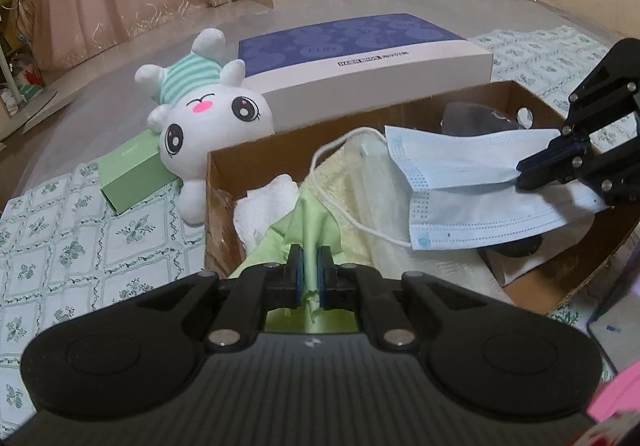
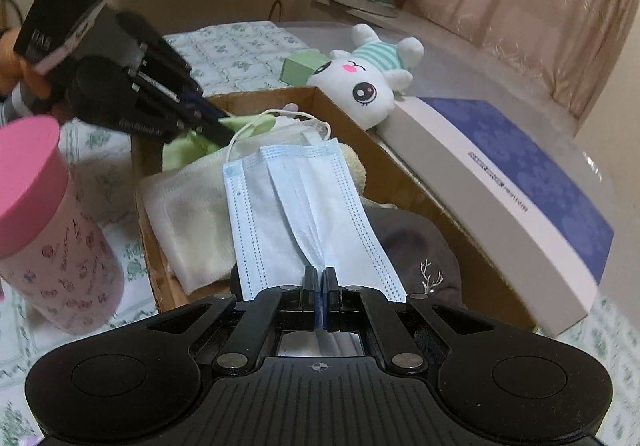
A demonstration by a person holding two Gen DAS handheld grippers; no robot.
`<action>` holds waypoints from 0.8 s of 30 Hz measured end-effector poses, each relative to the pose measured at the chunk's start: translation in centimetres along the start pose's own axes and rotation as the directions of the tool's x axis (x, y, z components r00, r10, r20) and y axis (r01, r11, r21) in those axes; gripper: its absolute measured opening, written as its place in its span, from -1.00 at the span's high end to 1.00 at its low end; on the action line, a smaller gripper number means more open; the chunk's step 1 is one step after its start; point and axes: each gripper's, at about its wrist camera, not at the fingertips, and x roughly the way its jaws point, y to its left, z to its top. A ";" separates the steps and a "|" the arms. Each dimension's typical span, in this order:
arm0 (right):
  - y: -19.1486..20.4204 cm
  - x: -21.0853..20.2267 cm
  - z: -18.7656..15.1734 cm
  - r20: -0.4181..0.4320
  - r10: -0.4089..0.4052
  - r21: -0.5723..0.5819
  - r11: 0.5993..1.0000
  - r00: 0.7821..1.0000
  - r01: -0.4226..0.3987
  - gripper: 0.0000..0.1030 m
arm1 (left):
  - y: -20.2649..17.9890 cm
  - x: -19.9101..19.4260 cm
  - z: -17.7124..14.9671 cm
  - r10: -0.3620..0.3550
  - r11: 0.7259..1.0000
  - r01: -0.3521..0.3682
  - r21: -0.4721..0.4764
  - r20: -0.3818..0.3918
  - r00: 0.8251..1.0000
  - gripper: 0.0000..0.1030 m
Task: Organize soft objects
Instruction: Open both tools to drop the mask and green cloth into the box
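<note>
An open cardboard box (image 1: 280, 142) (image 2: 400, 162) holds soft things: a white towel (image 1: 260, 210) (image 2: 188, 214), a pale yellow cloth (image 1: 344, 182) and a dark grey cloth (image 2: 416, 246). My left gripper (image 1: 311, 266) (image 2: 218, 124) is shut on a light green cloth (image 1: 308, 222) (image 2: 188, 146) over the box's near left part. My right gripper (image 2: 320, 278) (image 1: 528, 174) is shut on a light blue face mask (image 2: 296, 206) (image 1: 472, 174) that hangs over the box's contents. A white plush rabbit (image 1: 208, 114) (image 2: 368, 86) with a striped green cap lies outside the box, against its far corner.
A flat blue-and-white box (image 1: 360, 62) (image 2: 520, 198) lies behind the carton. A small green box (image 1: 132, 170) (image 2: 304, 64) sits by the plush. A pink-lidded cylinder (image 2: 48, 222) stands left of the carton in the right wrist view. A floral cloth (image 1: 80, 246) covers the surface.
</note>
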 end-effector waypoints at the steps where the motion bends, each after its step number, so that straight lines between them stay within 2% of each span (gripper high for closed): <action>1: -0.1 0.0 0.0 0.001 0.003 0.013 1.000 1.000 -0.003 0.99 | 0.0 0.0 0.0 0.000 1.000 0.000 0.000 -0.003 1.000 0.87; 5: -0.5 -0.3 0.1 0.010 0.018 0.073 0.997 1.000 -0.019 0.98 | -0.3 0.1 0.0 0.005 1.000 -0.005 0.004 -0.010 1.000 0.76; 7: -0.9 -0.3 0.3 0.014 0.031 0.112 0.993 0.999 -0.033 0.85 | -0.2 0.1 0.2 0.007 1.000 -0.007 0.000 -0.018 1.000 0.56; 8: -0.9 -0.6 0.3 0.024 0.029 0.122 0.992 0.999 -0.032 0.56 | -0.1 0.1 0.3 0.002 1.000 -0.002 -0.007 -0.022 1.000 0.48; 9: -0.8 -0.9 0.3 0.038 0.021 0.131 0.991 0.999 -0.026 0.11 | -0.1 0.0 0.3 -0.002 1.000 0.001 -0.011 -0.020 1.000 0.40; 11: -0.6 -1.7 0.2 0.078 0.012 0.137 0.990 0.997 -0.022 -0.30 | 0.0 -0.2 0.5 0.002 1.000 -0.003 -0.018 -0.014 1.000 0.27; 18: -0.1 -4.0 0.3 0.123 -0.008 0.164 0.986 0.992 -0.012 -0.30 | 0.9 -2.1 0.9 -0.024 0.997 0.025 -0.066 0.019 1.000 0.21; 24: -0.9 -6.0 0.2 0.156 -0.042 0.270 0.963 0.987 -0.002 -0.30 | 1.7 -4.2 0.9 -0.017 0.996 0.020 -0.085 0.039 0.999 0.21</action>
